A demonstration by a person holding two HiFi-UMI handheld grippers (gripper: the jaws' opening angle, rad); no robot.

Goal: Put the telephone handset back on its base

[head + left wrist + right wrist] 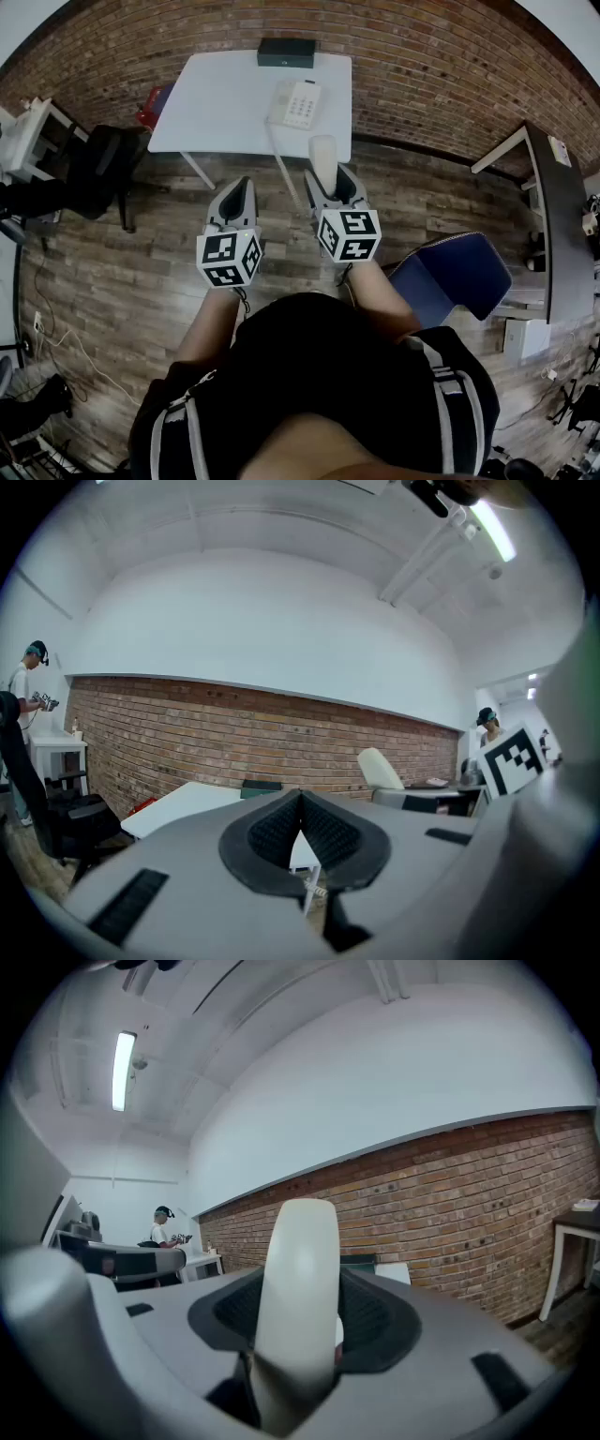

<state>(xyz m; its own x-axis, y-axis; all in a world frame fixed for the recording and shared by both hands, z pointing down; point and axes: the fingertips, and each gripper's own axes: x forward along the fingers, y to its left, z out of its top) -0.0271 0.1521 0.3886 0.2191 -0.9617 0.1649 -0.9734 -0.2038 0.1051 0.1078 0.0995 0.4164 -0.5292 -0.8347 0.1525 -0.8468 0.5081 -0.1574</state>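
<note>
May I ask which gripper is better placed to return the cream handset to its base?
Right: right gripper holds the cream plastic handset before the white telephone base; left gripper is empty.

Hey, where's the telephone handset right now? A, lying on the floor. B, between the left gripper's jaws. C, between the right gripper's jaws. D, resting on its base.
C: the cream handset stands clamped between the jaws of the right gripper, away from the telephone base on the white table.

Smooth plastic handset (300,1307) (matt white table (225,103))
</note>
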